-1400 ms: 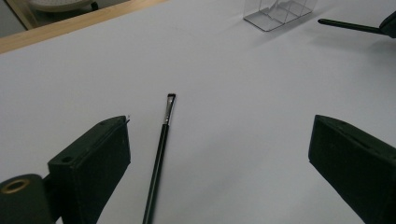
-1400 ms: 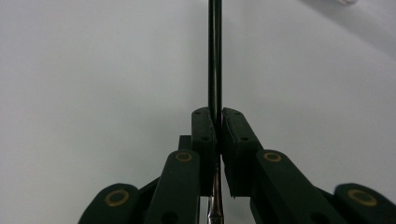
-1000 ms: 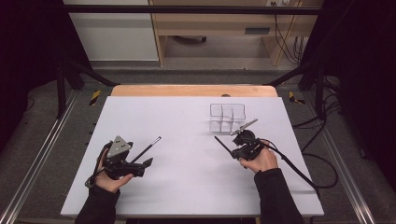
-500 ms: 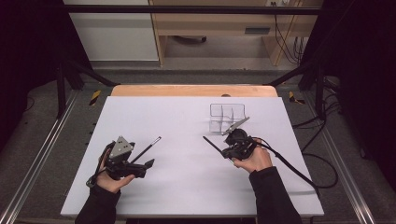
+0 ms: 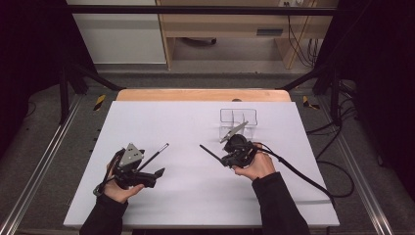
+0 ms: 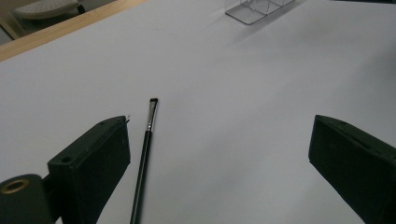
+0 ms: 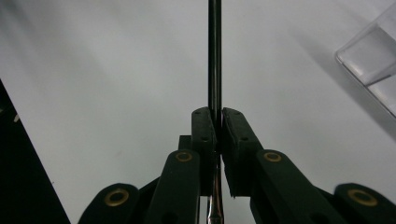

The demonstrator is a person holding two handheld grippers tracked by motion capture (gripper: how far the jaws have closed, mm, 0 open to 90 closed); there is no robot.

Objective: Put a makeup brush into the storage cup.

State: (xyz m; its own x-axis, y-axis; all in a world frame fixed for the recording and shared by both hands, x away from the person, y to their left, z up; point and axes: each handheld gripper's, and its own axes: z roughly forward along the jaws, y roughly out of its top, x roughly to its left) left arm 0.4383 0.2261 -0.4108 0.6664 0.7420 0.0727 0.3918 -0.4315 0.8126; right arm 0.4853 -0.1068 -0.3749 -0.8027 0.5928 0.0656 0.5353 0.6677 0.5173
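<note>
**A:** Black brush handle, and we've got it clamped tight in the right gripper (image 7: 217,122), right? The brush (image 7: 214,56) sticks straight out past the pads in the right gripper view.

**B:** Yep, jaws pinched together on it. From the high view that brush (image 5: 210,152) points left, held over the white table (image 5: 195,196), just near of the clear plastic organizer (image 5: 238,117) at the far right.

**A:** And the left gripper (image 5: 159,159)?

**B:** Jaws wide apart, nothing between the pads. We see a second brush (image 6: 144,154) lying flat on the table just beside its left jaw, bristles pointing away. The left hand (image 5: 120,188) sits at the near left.
</note>
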